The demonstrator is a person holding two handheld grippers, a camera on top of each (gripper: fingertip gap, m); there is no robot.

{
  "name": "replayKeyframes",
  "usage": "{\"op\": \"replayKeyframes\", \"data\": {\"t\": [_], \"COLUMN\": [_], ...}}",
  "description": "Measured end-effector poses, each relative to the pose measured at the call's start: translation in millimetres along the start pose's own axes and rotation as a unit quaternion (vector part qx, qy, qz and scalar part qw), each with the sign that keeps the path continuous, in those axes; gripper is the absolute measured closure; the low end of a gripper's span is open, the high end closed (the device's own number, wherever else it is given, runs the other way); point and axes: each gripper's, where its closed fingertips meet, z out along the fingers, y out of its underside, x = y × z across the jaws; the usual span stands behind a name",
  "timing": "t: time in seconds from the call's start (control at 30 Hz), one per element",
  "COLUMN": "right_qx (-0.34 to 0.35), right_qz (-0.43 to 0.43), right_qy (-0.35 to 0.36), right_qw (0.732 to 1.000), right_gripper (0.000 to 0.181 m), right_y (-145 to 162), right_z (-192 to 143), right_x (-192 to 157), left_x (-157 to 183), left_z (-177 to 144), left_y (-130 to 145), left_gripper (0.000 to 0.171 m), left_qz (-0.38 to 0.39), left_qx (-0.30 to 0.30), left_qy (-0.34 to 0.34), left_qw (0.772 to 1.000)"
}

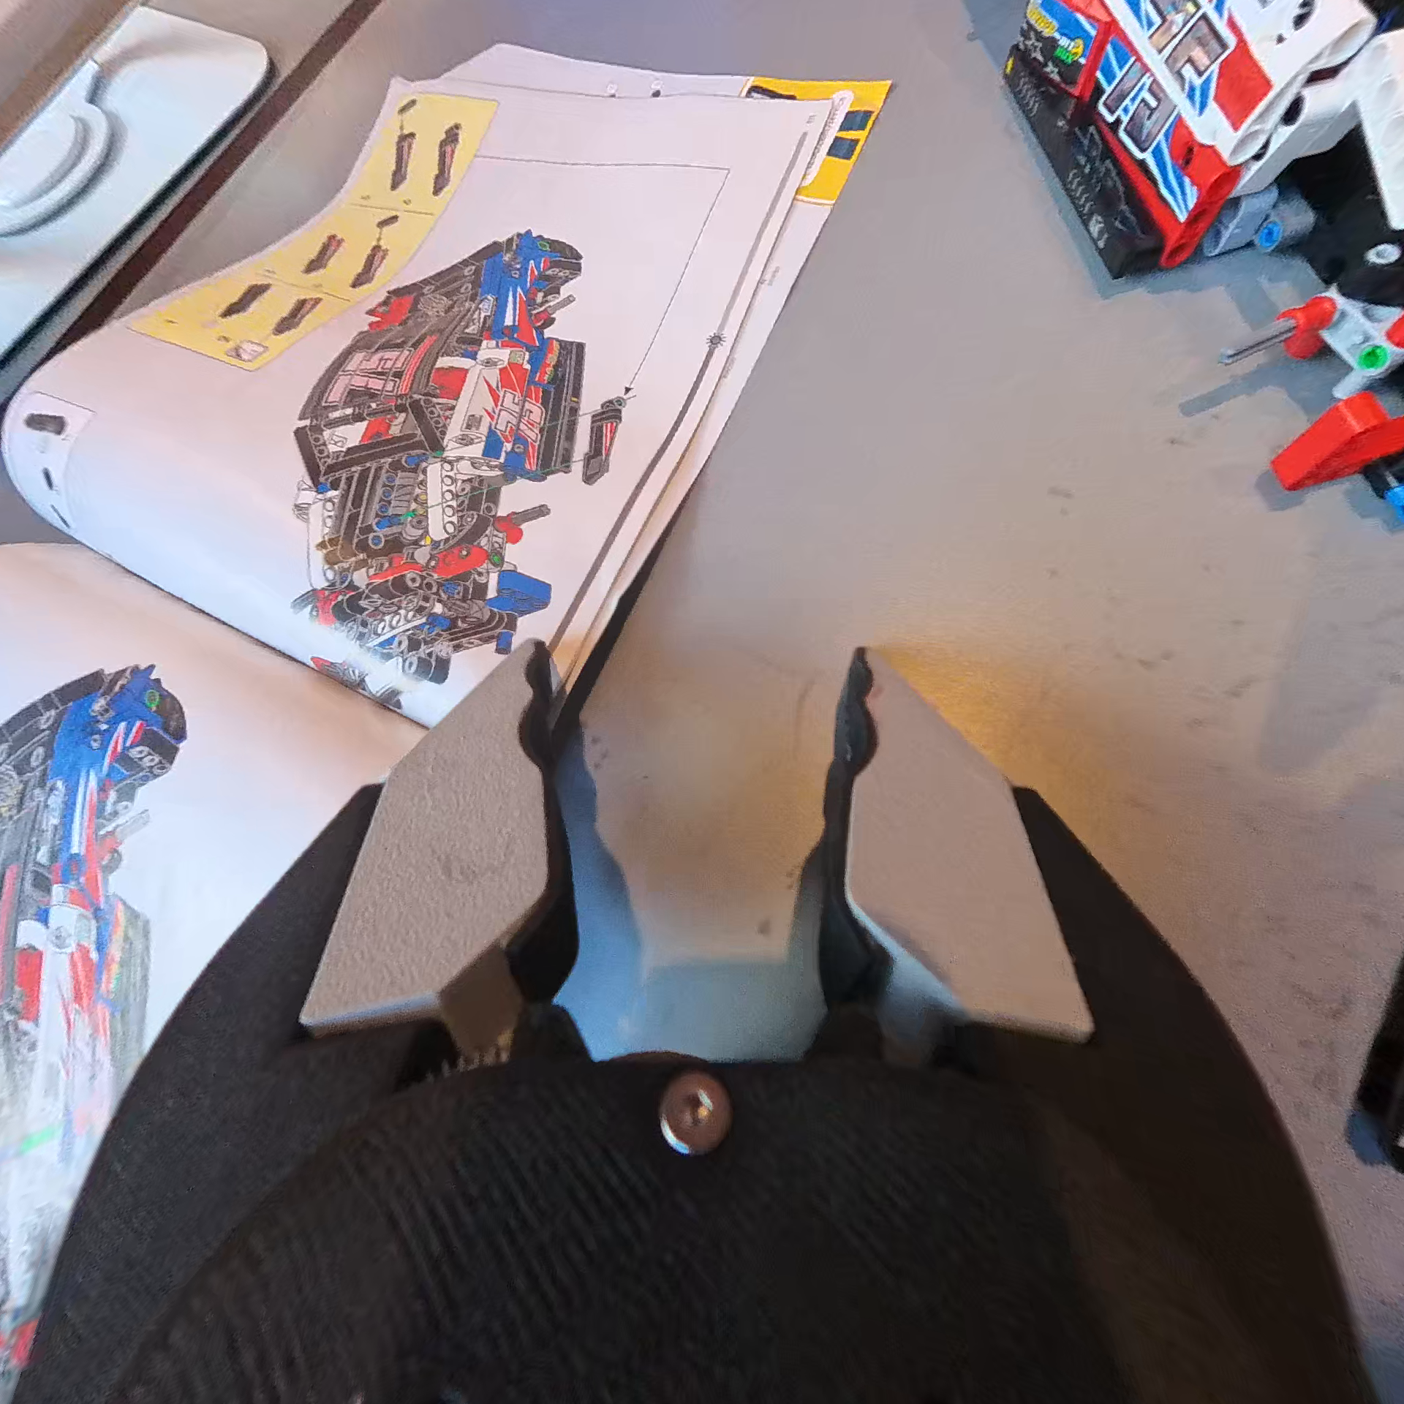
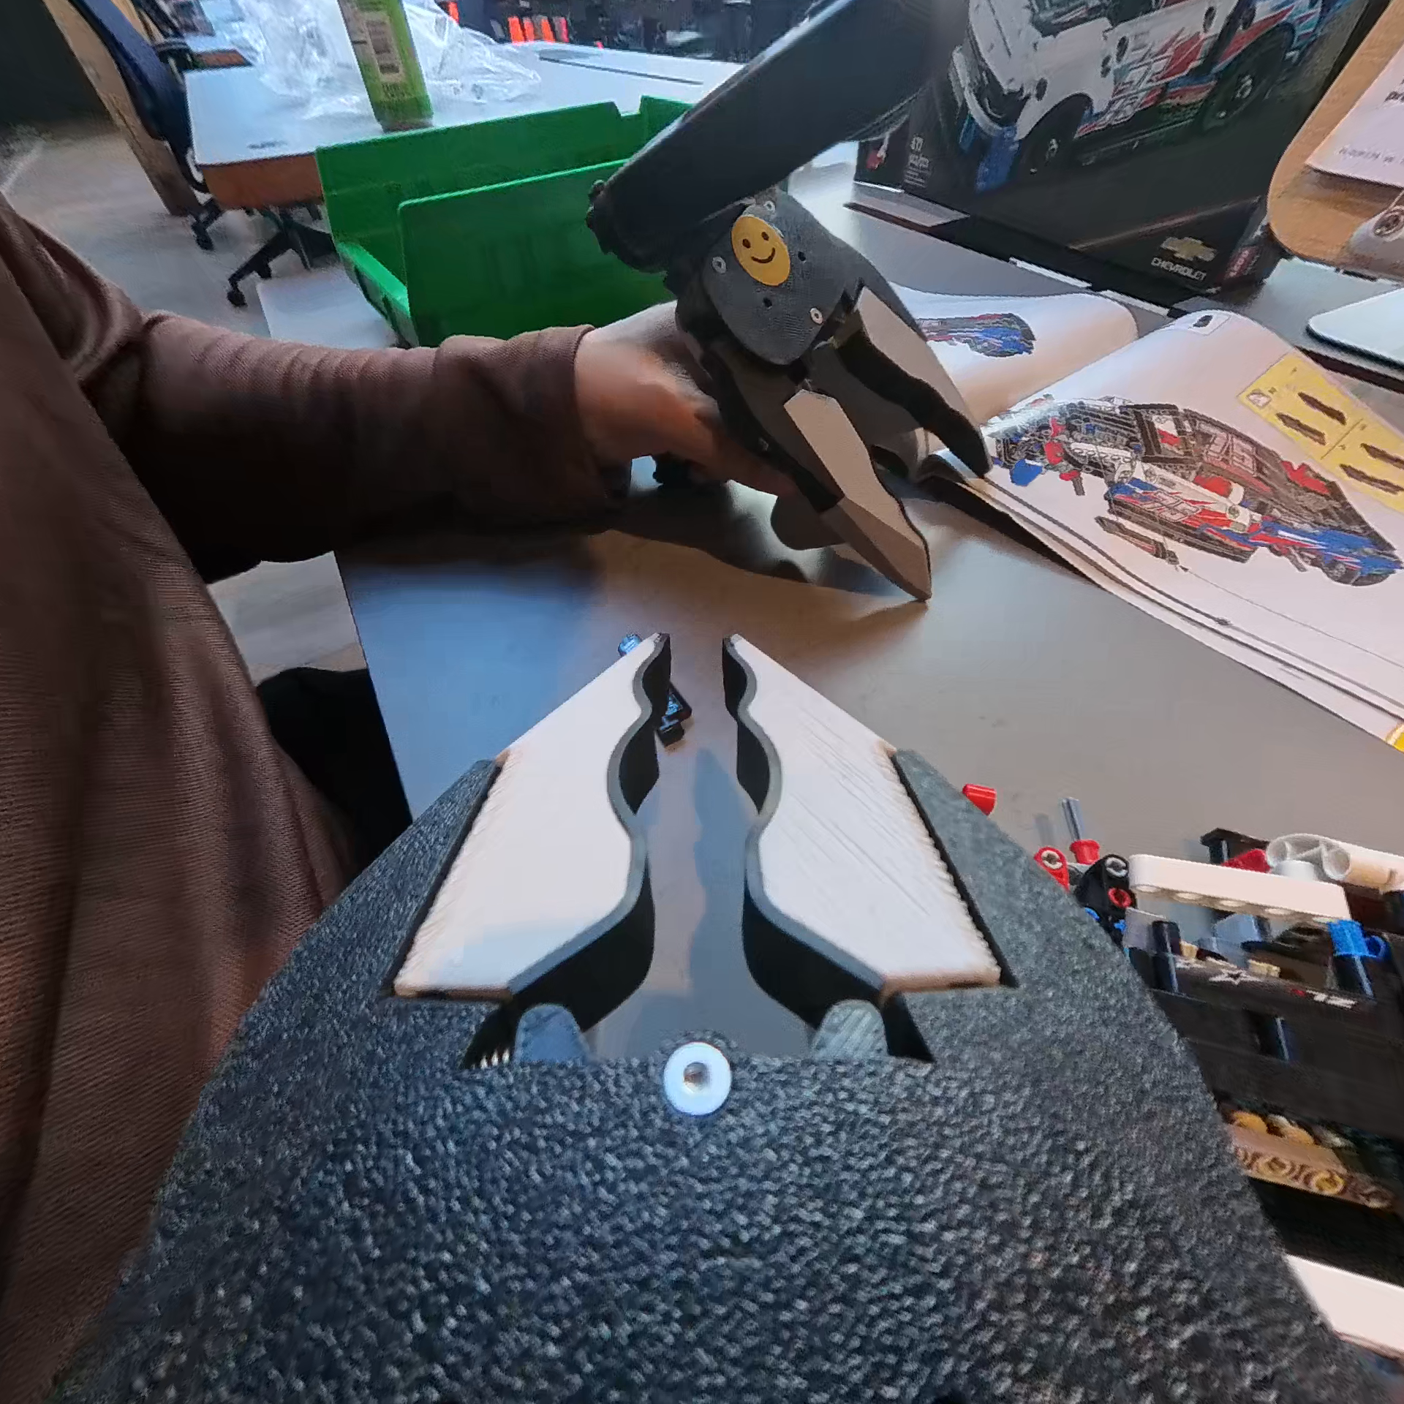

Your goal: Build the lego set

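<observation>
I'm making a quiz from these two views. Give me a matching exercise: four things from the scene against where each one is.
Things:
1. instruction booklet
2. green bin
3. small black piece
4. left hand-held gripper

Places:
A. between the right hand-held gripper's fingers
B. one tip on the table, one at the page edge
C. lying open on the table
D. behind the person's forearm

Pairs: 1-C, 2-D, 3-A, 4-B

Grey table (image 2: 988, 684), office chair (image 2: 258, 243) behind
</observation>
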Motion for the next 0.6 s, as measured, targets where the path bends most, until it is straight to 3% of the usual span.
{"op": "replayKeyframes", "data": {"t": [0.6], "right_qx": [-0.033], "right_qz": [0.009], "right_qy": [-0.010], "right_qw": [0.999], "right_gripper": [0.160], "right_y": [11], "right_z": [-1], "right_x": [-1], "left_x": [1], "left_z": [2], "left_y": [1], "left_gripper": [0.095], "left_qz": [-0.017], "left_qx": [-0.005], "left_qy": [0.018], "left_qw": [1.000]}}
